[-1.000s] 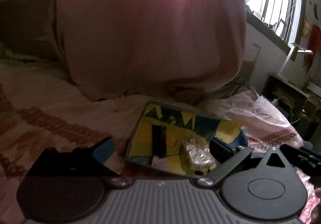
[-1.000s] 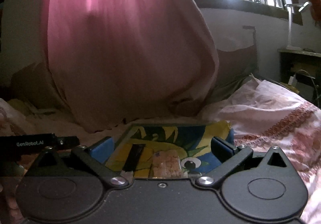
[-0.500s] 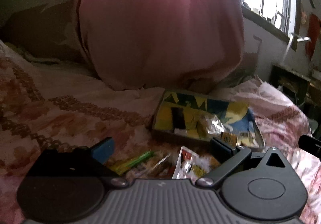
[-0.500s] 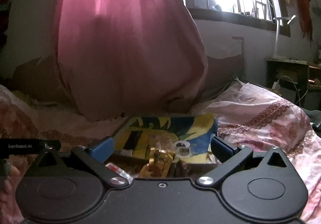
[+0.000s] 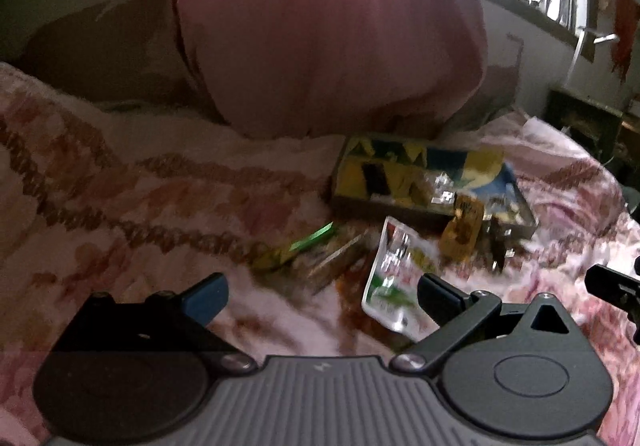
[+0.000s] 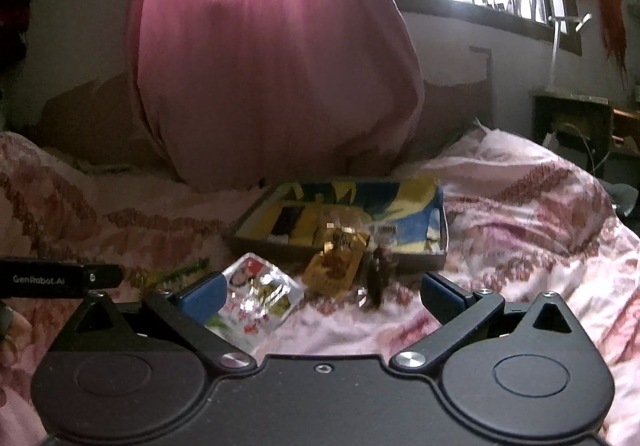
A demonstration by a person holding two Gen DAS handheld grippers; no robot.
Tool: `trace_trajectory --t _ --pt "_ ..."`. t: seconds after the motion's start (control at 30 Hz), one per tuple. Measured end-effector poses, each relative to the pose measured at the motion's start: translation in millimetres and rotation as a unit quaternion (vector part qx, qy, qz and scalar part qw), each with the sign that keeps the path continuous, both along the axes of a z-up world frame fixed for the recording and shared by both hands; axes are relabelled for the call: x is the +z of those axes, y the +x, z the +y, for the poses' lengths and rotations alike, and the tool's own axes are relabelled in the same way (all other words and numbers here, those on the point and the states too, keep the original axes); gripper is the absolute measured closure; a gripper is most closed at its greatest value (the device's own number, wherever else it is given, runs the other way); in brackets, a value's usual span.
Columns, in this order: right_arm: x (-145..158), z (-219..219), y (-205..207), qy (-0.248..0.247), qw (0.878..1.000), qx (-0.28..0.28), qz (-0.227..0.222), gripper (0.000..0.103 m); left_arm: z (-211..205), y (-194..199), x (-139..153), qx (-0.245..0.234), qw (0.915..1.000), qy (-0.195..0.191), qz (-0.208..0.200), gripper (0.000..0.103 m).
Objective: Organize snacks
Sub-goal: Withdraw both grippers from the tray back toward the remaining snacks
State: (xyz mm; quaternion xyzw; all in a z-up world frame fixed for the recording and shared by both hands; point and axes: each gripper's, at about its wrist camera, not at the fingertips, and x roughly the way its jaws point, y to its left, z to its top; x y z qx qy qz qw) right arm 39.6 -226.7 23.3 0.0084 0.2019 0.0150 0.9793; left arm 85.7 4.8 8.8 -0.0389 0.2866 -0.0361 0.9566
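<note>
snacks (image 6: 256,298) before both spread claws (image 6: 320,296)

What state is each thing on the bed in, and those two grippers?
Left gripper: open, empty.
Right gripper: open, empty.
Box: open-topped, flat on the bed, a wrapped snack inside.
White packet: lying outside the box.
Orange packet: leaning against the box front.
Green wrapper: loose on the blanket.
</note>
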Motion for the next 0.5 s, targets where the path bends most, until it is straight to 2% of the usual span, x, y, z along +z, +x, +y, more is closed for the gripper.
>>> trace_trajectory --t 0.13,0.3,0.5 --pt "-8 1 -9 0.001 1.000 -0.005 0.018 0.001 2 -8 -8 0.001 0.9997 0.007 0.022 0.000" --pt "-17 2 -15 -0.016 0.999 -0.011 0.037 0.001 0 -18 -17 -0.001 0.9987 0.037 0.034 0.000" --pt "-29 2 -15 -0.036 0.997 -0.031 0.063 0.001 2 -18 -20 0.015 0.9982 0.039 0.043 0.000"
